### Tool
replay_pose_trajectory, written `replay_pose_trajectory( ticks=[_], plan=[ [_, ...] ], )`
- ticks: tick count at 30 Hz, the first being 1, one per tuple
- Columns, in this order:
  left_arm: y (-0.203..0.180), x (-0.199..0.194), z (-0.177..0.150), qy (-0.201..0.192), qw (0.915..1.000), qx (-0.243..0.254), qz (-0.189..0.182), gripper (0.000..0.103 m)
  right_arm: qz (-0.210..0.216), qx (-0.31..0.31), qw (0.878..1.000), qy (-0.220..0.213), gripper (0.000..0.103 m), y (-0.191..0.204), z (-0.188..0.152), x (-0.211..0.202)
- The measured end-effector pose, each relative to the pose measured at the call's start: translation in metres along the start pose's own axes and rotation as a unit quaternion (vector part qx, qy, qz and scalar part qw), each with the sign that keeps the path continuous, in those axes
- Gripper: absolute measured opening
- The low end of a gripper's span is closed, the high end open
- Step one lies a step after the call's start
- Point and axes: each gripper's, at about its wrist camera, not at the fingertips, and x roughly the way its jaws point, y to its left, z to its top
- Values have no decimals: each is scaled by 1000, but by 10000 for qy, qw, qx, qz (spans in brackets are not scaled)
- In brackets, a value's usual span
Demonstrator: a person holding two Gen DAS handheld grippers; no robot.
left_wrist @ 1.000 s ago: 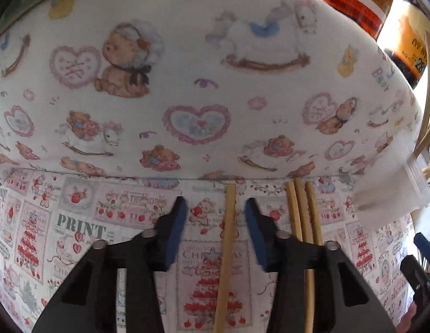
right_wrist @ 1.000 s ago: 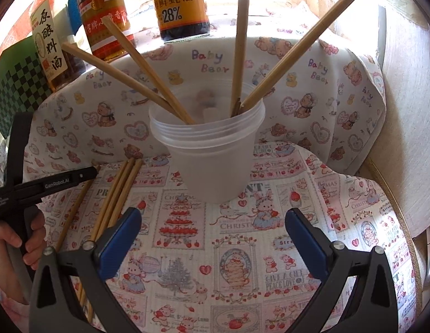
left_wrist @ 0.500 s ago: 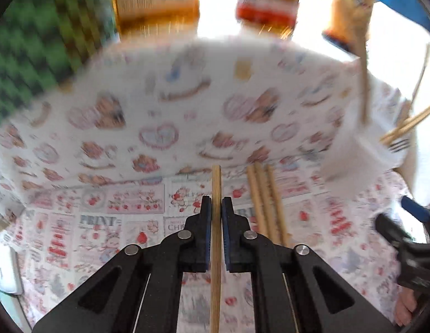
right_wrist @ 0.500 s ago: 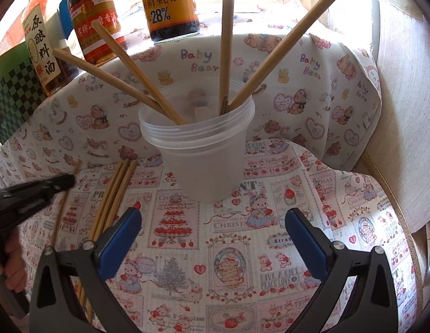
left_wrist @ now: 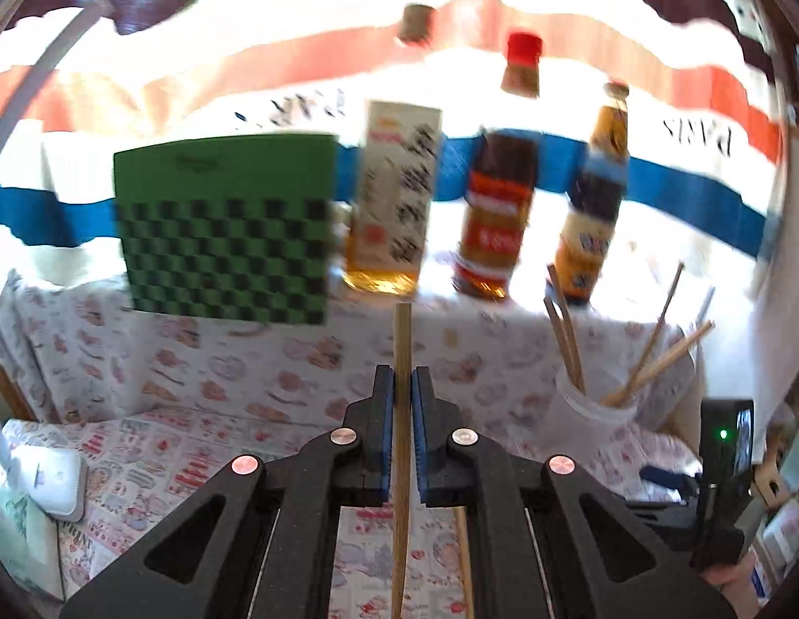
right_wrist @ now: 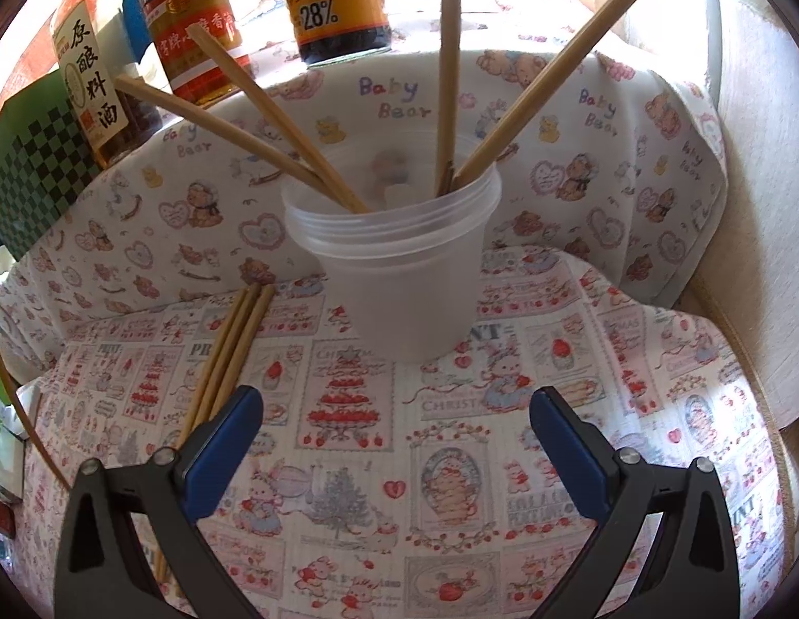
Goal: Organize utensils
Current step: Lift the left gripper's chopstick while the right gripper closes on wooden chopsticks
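- The left gripper point(left_wrist: 402, 402) is clamped on a single long bamboo chopstick point(left_wrist: 401, 464), pinched part-way along its length, with one end poking out ahead of the blue pads and the rest trailing back under the gripper body.
- The translucent plastic cup point(left_wrist: 585, 407) sits ahead and well to the right of that gripper, with four bamboo chopsticks in it leaning outward in different directions.
- The right gripper point(right_wrist: 394, 443) has its jaws wide apart with nothing between them; the same cup point(right_wrist: 399, 268) stands straight ahead of it on the printed cloth point(right_wrist: 502, 464).
- Three more loose chopsticks point(right_wrist: 229, 356) lie side by side on the cloth, just ahead of and running under the right gripper's left finger.
- Likely trouble: the held chopstick is gripped only by a narrow pinch, so it could swivel between the pads and arrive at the cup at the wrong angle.
- The cup looks light and top-heavy (the leaning sticks reach well past its rim), so a knock on the rim or on a splayed stick could tip it; the right gripper is not steadying it.
- The sauce bottles point(left_wrist: 495, 211) stand beyond the cup and close to it, so an overshoot could strike one.
- The left view is blurred, so the chopstick's exact tilt is hard to judge.
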Motion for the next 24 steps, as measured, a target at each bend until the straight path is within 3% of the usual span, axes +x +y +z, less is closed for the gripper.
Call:
replay_pose_trajectory(
  ticks=[5, 9, 12, 14, 16, 22, 24],
  plan=[
    [14, -4, -3, -438, 9987, 17, 248, 6, 217, -59, 9997, 61, 103, 5, -1, -3],
    [18, -8, -6, -652, 9972, -19, 369, 6, 669, -82, 9977, 121, 103, 13, -4, -14],
    [25, -14, -7, -787, 9964, -204, 231, 6, 376, -513, 9979, -83, 101, 28, -7, -20],
    [29, -19, -6, -917, 9951, -285, 243, 6, 35, -758, 9966, -311, 96, 36, -8, -25],
    [33, -21, -6, -978, 9943, -356, 232, 6, 70, -785, 9960, -424, 91, 40, -5, -30],
    [50, -24, -4, -978, 9927, -668, 231, 6, 636, -467, 9965, 289, 66, 56, 22, -6],
    [56, -26, -4, -1014, 9915, -790, 184, 6, 604, -429, 9956, 575, 54, 68, 29, 9]
  ],
)
